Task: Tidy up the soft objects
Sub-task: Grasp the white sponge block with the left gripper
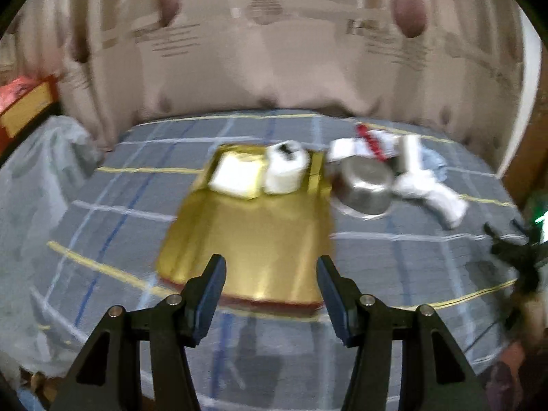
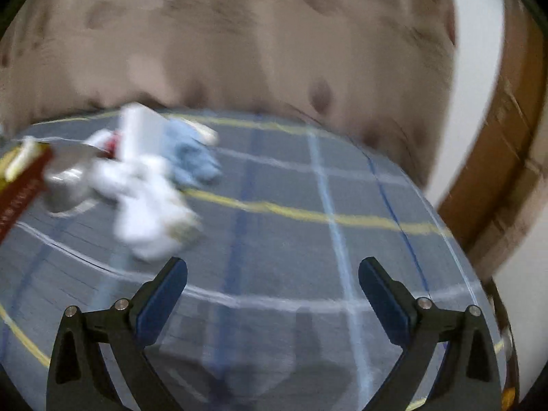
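on the checked bedcover (image 1: 102,226), the white sock (image 1: 431,195) lies lengthwise toward the right gripper (image 2: 273,270), released; left gripper (image 1: 271,267) released too. only the left view shows the gold box (image 1: 253,236) interior.

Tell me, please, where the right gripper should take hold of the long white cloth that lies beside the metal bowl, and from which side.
Probably the free end of the white cloth, the end nearest the right gripper. It lies flat on the checked bedsheet, away from the metal bowl and the blue cloth. Come down from above with the open jaws across its width.
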